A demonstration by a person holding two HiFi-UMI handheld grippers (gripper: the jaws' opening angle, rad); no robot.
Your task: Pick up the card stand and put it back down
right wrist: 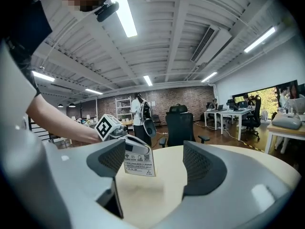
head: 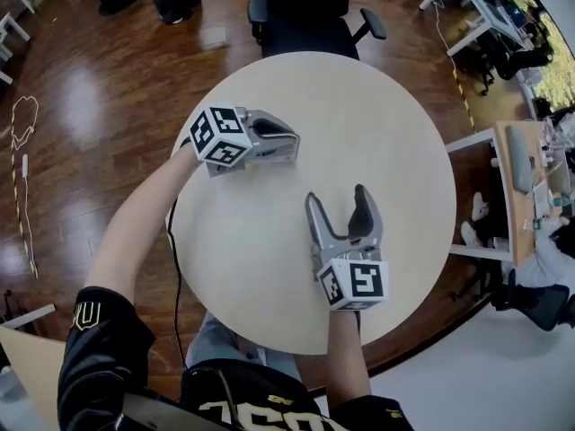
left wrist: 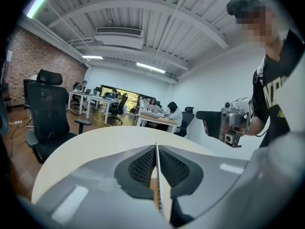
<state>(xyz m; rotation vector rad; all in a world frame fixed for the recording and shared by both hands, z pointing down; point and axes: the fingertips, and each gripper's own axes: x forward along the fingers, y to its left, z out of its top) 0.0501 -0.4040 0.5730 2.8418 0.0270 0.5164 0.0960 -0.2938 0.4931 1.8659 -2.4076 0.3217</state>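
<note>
**One card stand, two grippers, and the left one has it**

There's just one card stand (right wrist: 139, 162) here. It's a thin flat card pinched upright in the left hand-held gripper (head: 289, 144), whose jaws are pressed together on it. In the left gripper view you only see the card edge-on, as a pale sliver sandwiched between the two black pads. It's held up off the counter (head: 395, 151), and there's a soft shadow on the top underneath it.

The printed face of the card shows in the right gripper view. It has a row of small icons, a QR code on the right, a few lines of tiny print and one more small mark at the bottom. None of that text is big enough for me to read.

There are two hand-held grippers in total, with one marker cube (head: 220, 136) on each. The right hand-held gripper (head: 336, 203) has its jaws spread apart with nothing between them. The card sits out ahead of it, nearer its left jaw and clear of both pads.

Everything is over one round beige counter. One black office chair (head: 305, 16) is tucked in at the far edge.
</note>
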